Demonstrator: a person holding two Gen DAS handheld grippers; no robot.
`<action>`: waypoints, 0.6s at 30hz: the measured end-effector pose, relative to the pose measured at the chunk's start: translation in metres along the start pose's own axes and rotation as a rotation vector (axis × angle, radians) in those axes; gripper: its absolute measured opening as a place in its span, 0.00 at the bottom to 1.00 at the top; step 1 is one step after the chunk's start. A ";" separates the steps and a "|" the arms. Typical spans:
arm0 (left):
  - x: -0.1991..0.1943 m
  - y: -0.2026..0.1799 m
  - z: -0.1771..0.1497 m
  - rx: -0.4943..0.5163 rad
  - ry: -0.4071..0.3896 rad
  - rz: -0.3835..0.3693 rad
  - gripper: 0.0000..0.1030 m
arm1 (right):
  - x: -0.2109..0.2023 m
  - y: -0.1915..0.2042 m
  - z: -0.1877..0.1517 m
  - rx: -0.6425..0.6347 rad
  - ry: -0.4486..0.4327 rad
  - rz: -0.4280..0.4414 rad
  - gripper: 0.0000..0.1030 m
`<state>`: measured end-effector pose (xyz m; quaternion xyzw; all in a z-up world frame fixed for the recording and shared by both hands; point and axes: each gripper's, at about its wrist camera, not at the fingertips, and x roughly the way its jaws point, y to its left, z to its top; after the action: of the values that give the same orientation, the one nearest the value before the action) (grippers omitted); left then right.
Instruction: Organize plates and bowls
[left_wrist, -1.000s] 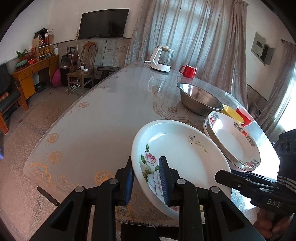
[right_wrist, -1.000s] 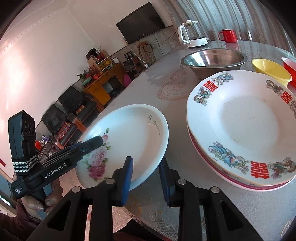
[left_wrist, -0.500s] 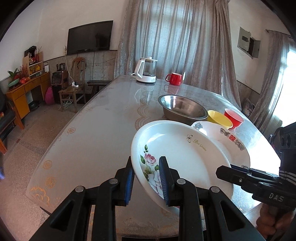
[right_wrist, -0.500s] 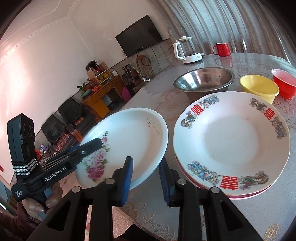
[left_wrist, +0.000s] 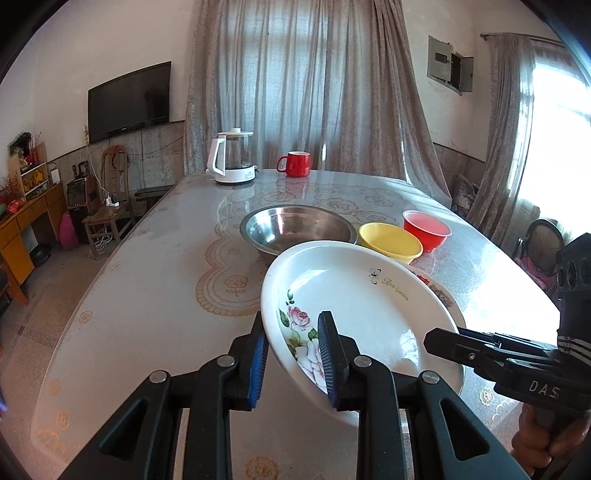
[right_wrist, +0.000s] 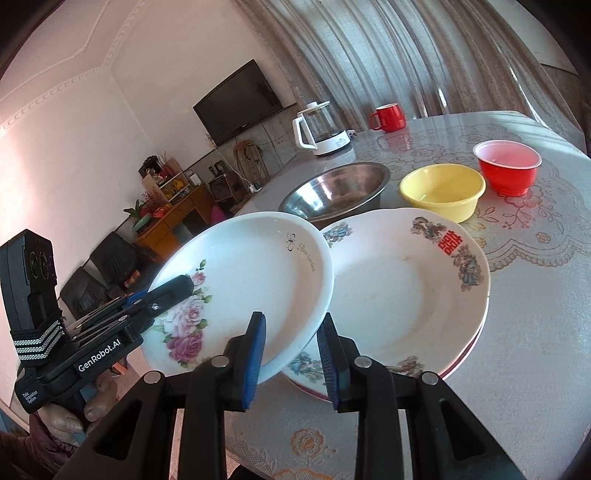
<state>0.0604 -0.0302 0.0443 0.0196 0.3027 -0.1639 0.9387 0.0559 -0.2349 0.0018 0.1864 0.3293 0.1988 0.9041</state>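
A white rose plate (left_wrist: 354, 310) (right_wrist: 251, 284) is held in the air, tilted, above the table's near edge. My left gripper (left_wrist: 293, 356) is shut on its near rim by the rose print. My right gripper (right_wrist: 291, 363) is shut on the rim at the other side; it shows in the left wrist view (left_wrist: 439, 341) too. The plate partly overlaps a stack of patterned plates (right_wrist: 413, 291) with red characters, lying on the table just to the right. Beyond stand a steel bowl (left_wrist: 295, 227) (right_wrist: 336, 188), a yellow bowl (left_wrist: 389, 240) (right_wrist: 441, 190) and a red bowl (left_wrist: 426, 227) (right_wrist: 508, 168).
The glass-topped table (left_wrist: 155, 280) carries a white kettle (left_wrist: 231, 158) and a red mug (left_wrist: 295, 162) at its far end. A chair (left_wrist: 110, 203) and a wooden sideboard (left_wrist: 26, 221) stand on the floor to the left.
Both grippers have lifted the rose plate and carried it to the right, so it now overlaps the patterned stack. Both views have risen and tilted.
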 end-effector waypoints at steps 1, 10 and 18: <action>0.003 -0.004 0.002 0.008 0.000 -0.008 0.25 | -0.002 -0.005 0.001 0.010 -0.006 -0.008 0.27; 0.030 -0.033 0.013 0.068 0.026 -0.055 0.27 | -0.013 -0.040 0.008 0.078 -0.039 -0.083 0.27; 0.056 -0.044 0.011 0.075 0.081 -0.093 0.28 | -0.013 -0.058 0.010 0.114 -0.038 -0.142 0.27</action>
<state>0.0955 -0.0903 0.0236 0.0475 0.3348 -0.2177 0.9155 0.0672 -0.2924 -0.0119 0.2177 0.3353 0.1117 0.9098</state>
